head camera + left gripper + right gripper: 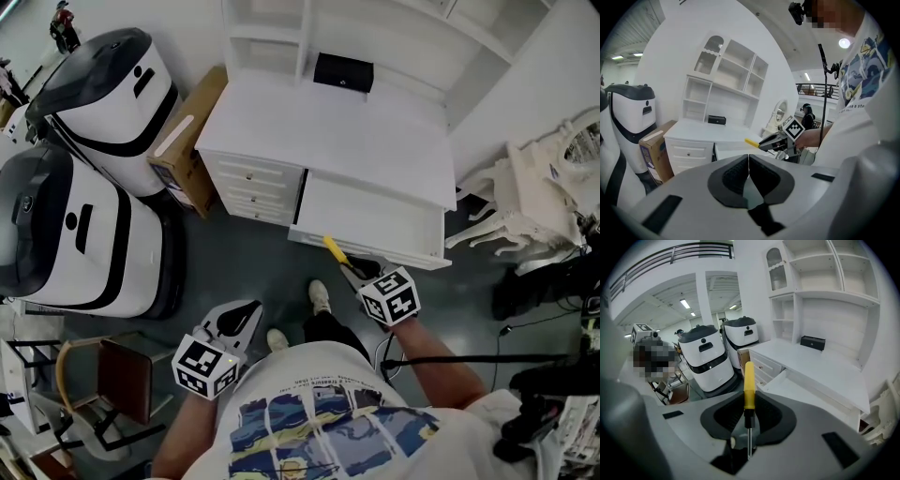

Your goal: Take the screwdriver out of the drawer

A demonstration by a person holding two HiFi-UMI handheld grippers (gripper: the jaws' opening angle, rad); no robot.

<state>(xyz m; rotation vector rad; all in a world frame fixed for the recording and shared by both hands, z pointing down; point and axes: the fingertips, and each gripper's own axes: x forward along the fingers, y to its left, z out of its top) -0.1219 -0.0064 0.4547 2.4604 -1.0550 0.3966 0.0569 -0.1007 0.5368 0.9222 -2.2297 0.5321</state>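
Observation:
The screwdriver [335,251] has a yellow handle and a thin metal shaft. My right gripper [354,273] is shut on it, handle pointing forward past the jaws, just in front of the open white drawer [375,217] of the desk. In the right gripper view the screwdriver [749,391] stands between the pads of the right gripper [748,405], above the drawer [799,391]. My left gripper [249,311] hangs lower left over the floor, away from the desk, its jaws shut with nothing in them [748,161]. The left gripper view also shows the right gripper [765,144] with the yellow handle [752,141].
A small black box [343,72] sits on the white desk top [319,131]. Two large white-and-black machines [103,84] [66,234] and a cardboard box [187,141] stand left of the desk. A chair [112,380] is at lower left, white ornate furniture [539,187] at right.

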